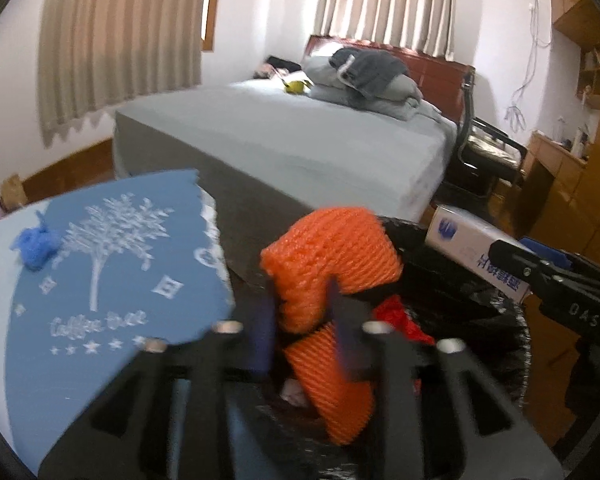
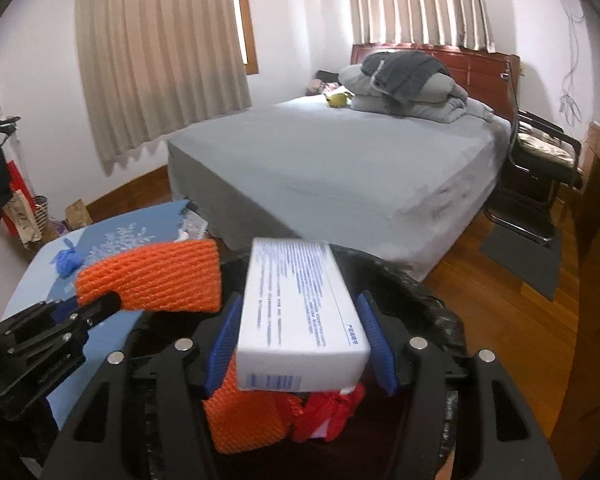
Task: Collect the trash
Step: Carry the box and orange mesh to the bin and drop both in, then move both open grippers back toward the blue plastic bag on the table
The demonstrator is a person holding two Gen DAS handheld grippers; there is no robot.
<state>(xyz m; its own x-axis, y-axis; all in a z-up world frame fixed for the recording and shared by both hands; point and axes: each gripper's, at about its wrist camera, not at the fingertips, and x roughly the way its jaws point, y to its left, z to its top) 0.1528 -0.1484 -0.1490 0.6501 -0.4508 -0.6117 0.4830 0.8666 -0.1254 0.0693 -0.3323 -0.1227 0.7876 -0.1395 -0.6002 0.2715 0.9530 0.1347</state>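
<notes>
**Two grippers hold trash over the black-lined bin**

Bedroom walls with beige pleated curtains (image 2: 160, 68) frame a wide bed under a grey sheet (image 2: 340, 168), with folded grey bedding (image 2: 408, 88) piled near its red-brown headboard. On the wooden floor to the right stand a black chair (image 2: 540, 168) and a dark mat (image 2: 524, 256).

Close to the cameras, on the left, lies a blue tablecloth printed with a white tree (image 1: 100, 264). A small crumpled blue scrap (image 1: 36, 246) sits on it, well apart from either gripper.

The left gripper (image 1: 300, 312) pinches an orange foam-net fruit sleeve (image 1: 332, 256) between its blue-padded fingers (image 1: 344, 336); the jaws are narrow, closed on the net. The sleeve hangs over the round bin lined with a black plastic bag (image 1: 472, 308).

The right gripper (image 2: 300, 340) clamps a white rectangular cardboard box with blue print (image 2: 300, 308) across its width, blue pads (image 2: 224, 340) pressed to both long sides. The box points forward, tilted slightly up, above the bin's opening.

Inside the bin, another orange foam net (image 2: 244, 412) and a piece of red mesh netting (image 2: 328, 412) lie below the box, touching each other. In the left wrist view the box appears at the right edge, just over the bin's far rim, with the right gripper's black body beside it.
</notes>
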